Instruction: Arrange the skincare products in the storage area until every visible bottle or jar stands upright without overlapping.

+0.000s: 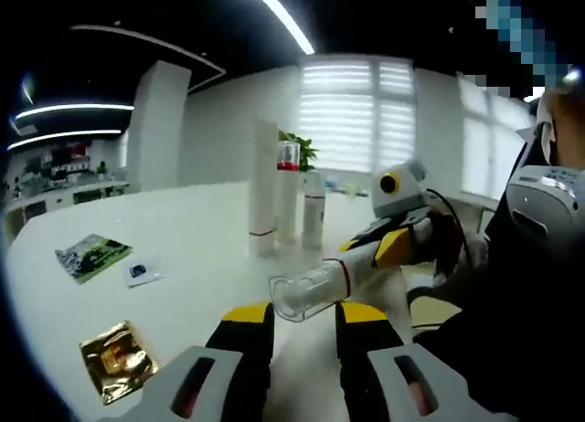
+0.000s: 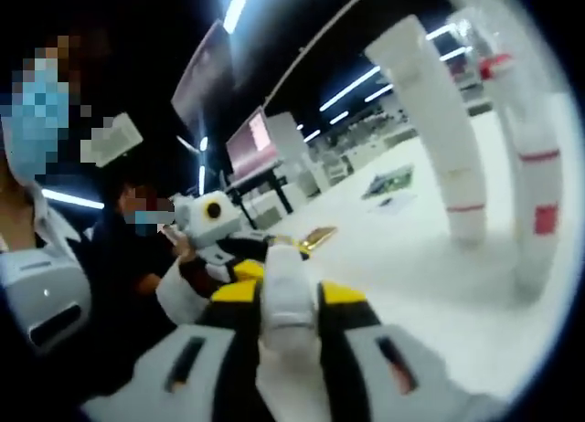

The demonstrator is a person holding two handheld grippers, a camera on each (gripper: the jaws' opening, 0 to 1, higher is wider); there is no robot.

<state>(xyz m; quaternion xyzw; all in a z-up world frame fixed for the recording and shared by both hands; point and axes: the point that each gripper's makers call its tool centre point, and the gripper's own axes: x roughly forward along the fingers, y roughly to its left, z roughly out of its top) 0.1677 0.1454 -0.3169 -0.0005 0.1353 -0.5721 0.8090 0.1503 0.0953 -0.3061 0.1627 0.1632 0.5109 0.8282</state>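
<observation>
Your right hand-held gripper (image 2: 285, 317) is clamped on a white bottle (image 2: 289, 294) lying horizontal, clear cap (image 1: 306, 292) toward your open left hand-held gripper (image 1: 304, 326), with the upright bottles (image 1: 285, 192) standing beyond at frame centre on the worktop (image 1: 183, 230).

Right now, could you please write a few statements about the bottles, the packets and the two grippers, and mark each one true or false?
1. The right gripper is shut on a white bottle. True.
2. That white bottle is held upright. False: in the left gripper view it lies roughly level, with its clear cap pointing toward the left gripper.
3. The left gripper holds the gold packet. False: the jaws stand open and the packet lies flat on the white table.
4. Three tall bottles stand upright together on the table. True.
5. The green packet leans against the tall bottles. False: it lies flat, well apart from them.
</observation>
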